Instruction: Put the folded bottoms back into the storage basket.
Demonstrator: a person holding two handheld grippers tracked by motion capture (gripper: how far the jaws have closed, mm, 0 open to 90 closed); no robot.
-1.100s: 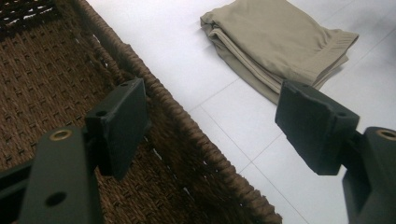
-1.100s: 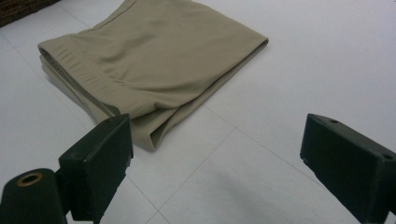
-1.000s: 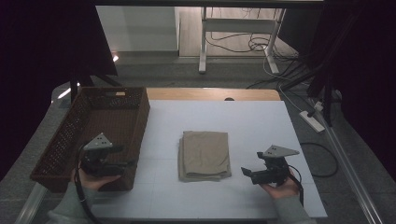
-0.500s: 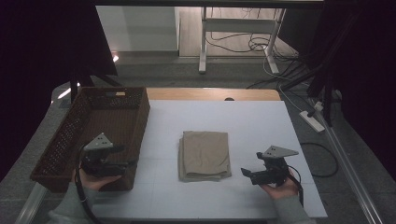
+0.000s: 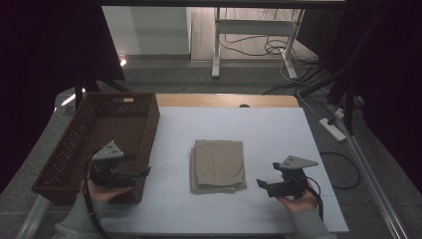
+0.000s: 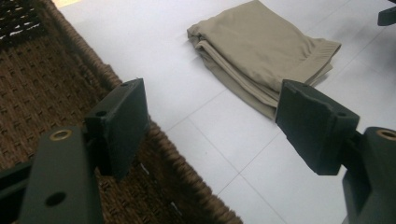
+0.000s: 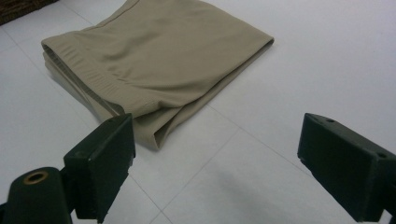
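Observation:
A folded tan cloth lies flat in the middle of the white table. My left gripper hangs open over the near right rim of the woven basket, jaws pointing right at the cloth. My right gripper stands open just right of the cloth's near corner, pointing left. In the right gripper view the cloth lies ahead between the wide jaws, untouched. Both grippers hold nothing.
The brown wicker basket takes up the table's left side. Beyond the table's far edge are a desk frame and cables on the floor. A power strip lies off the right edge.

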